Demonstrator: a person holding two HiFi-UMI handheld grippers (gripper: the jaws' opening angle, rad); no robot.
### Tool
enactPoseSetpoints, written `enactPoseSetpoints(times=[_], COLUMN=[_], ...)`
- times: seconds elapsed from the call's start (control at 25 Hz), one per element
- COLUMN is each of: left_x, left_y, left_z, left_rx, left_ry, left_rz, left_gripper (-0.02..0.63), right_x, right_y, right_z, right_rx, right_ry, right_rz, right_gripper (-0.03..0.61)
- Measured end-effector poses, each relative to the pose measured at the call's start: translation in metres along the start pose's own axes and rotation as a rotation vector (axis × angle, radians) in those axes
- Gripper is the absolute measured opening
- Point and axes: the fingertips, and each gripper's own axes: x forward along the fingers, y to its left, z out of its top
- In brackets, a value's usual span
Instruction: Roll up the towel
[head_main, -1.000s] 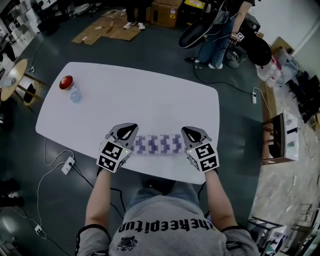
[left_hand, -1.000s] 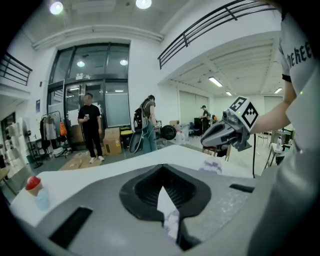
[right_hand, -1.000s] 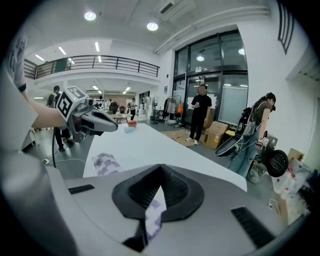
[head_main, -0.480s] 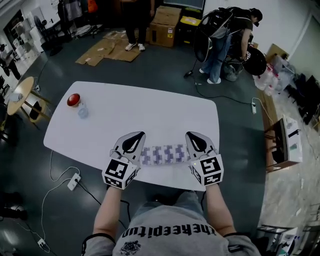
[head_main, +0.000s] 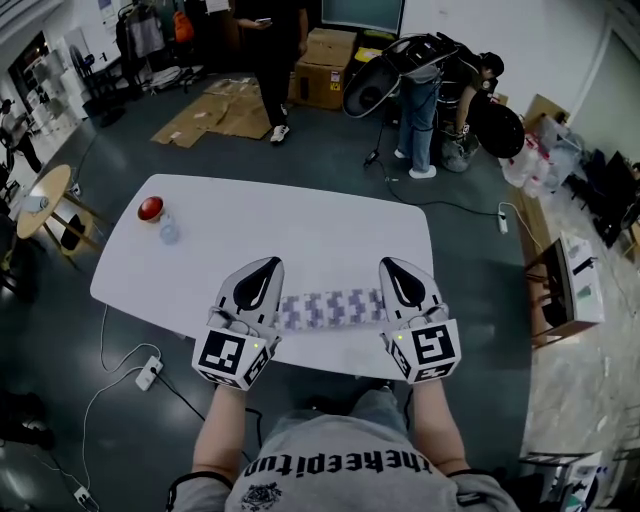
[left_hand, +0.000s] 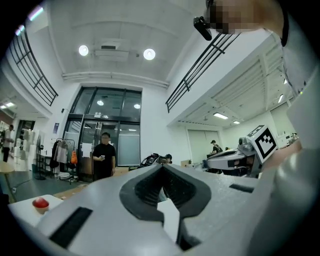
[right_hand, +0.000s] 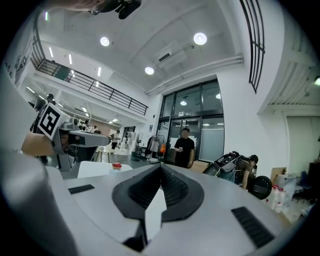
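Note:
The towel, white with a purple pattern, lies as a roll running left to right near the front edge of the white table. My left gripper hangs in the air over the roll's left end, and my right gripper over its right end. Neither touches the towel. Both point level, away from me. In the left gripper view the left gripper has its jaws together with nothing between them. In the right gripper view the right gripper looks the same. The towel shows in neither gripper view.
A red round object and a small clear bottle stand at the table's far left corner. Beyond the table stand people and cardboard boxes. A power strip lies on the floor at the left, near a round wooden side table.
Both grippers have lifted straight up from the ends of the roll and levelled out. The towel roll stays where it was on the table.

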Motion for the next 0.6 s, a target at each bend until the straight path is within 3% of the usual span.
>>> enactPoseSetpoints(times=[0.6], left_x=[-0.025], left_y=[0.002], left_z=[0.057], left_rx=[0.013], left_ry=[-0.119], left_rz=[0.089], left_gripper=[0.005], right_x=[-0.038], right_y=[-0.006], right_z=[0.059], right_rx=[-0.017], right_ry=[-0.136], right_rz=[-0.068], right_gripper=[0.003])
